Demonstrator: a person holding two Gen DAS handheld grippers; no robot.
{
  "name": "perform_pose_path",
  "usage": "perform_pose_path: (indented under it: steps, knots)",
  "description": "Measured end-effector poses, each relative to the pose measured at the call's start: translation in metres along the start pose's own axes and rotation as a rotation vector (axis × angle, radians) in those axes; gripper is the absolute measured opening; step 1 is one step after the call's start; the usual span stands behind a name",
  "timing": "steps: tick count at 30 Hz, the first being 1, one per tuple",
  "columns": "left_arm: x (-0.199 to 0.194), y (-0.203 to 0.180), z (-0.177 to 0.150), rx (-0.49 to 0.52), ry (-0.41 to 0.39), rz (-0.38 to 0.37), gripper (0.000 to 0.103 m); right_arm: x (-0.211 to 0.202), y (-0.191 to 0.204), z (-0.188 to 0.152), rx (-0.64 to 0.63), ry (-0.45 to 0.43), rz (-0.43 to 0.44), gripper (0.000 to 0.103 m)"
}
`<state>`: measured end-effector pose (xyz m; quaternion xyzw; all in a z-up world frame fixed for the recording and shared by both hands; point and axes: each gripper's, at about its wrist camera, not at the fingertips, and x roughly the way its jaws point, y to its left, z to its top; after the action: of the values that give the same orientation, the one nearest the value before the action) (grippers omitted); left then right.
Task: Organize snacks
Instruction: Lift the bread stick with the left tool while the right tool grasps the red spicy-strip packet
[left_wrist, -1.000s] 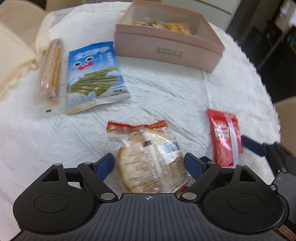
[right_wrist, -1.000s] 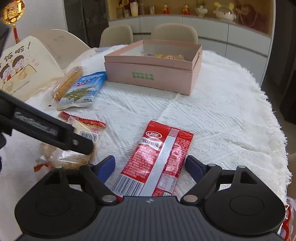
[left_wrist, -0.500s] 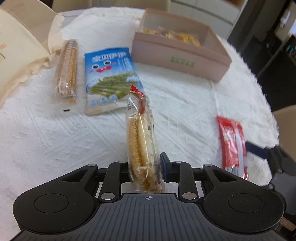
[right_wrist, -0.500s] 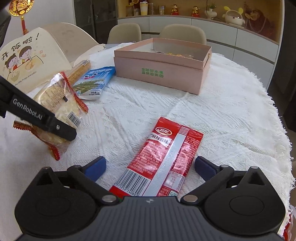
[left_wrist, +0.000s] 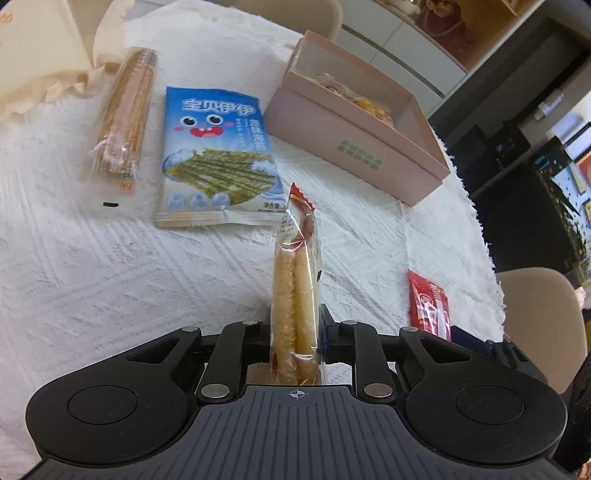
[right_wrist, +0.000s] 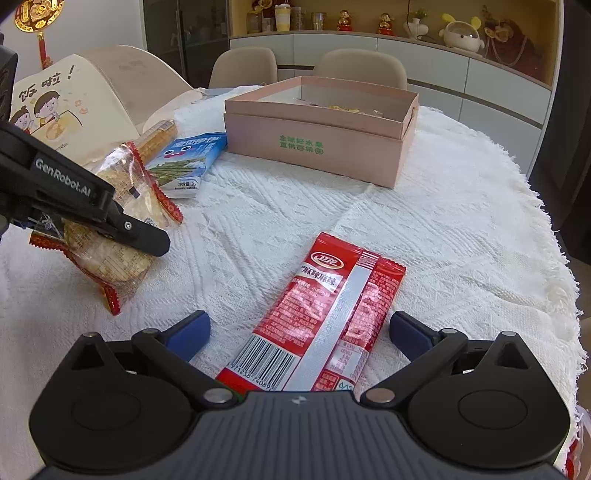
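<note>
My left gripper (left_wrist: 295, 328) is shut on a clear rice cracker pack (left_wrist: 295, 306) with red ends and holds it on edge above the tablecloth; the pack also shows in the right wrist view (right_wrist: 118, 229). My right gripper (right_wrist: 299, 328) is open, its fingers on either side of a red spicy snack packet (right_wrist: 325, 314) lying flat on the cloth. The packet also shows in the left wrist view (left_wrist: 428, 306). An open pink box (right_wrist: 317, 136) with some snacks inside stands at the far side of the table; it also shows in the left wrist view (left_wrist: 354, 136).
A blue seaweed snack bag (left_wrist: 214, 162) and a long biscuit stick pack (left_wrist: 122, 118) lie left of the box. A cream printed bag (right_wrist: 62, 114) stands at the table's left. Chairs (right_wrist: 358, 66) stand behind the table. The table edge drops off at the right.
My left gripper closed on the rice cracker pack, lifted it off the cloth and turned it on edge. My right gripper stayed open around the red packet.
</note>
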<state>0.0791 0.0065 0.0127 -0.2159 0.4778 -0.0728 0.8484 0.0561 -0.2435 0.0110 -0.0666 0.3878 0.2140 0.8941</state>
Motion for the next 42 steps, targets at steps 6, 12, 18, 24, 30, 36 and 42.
perform_pose_path:
  steps: [6,12,18,24,30,36,42]
  knots:
    - [-0.025,0.006,0.001,-0.021,-0.045,0.024,0.023,-0.009,-0.001,0.012,0.025,0.092,0.012,0.094]
    - [-0.037,0.006,-0.004,0.037,0.006,0.045,0.023,-0.003,0.0,0.019,0.101,0.143,-0.046,0.094]
    - [-0.046,0.001,-0.008,0.047,0.035,0.045,0.023,0.011,-0.006,0.037,0.176,0.157,-0.074,0.089]
    - [-0.045,-0.011,-0.01,0.076,0.047,0.049,0.023,0.009,-0.012,0.052,0.175,0.214,-0.064,0.051]
    - [-0.044,-0.021,-0.016,0.094,0.055,0.039,0.023,-0.028,-0.009,0.055,0.083,0.195,0.009,0.048]
    - [-0.035,-0.027,-0.017,0.069,0.058,-0.038,0.023,-0.034,-0.01,0.057,0.088,0.194,0.012,0.048]
    - [-0.023,-0.025,-0.009,0.039,0.084,-0.041,0.023,-0.055,-0.007,0.063,0.089,0.148,-0.013,0.048]
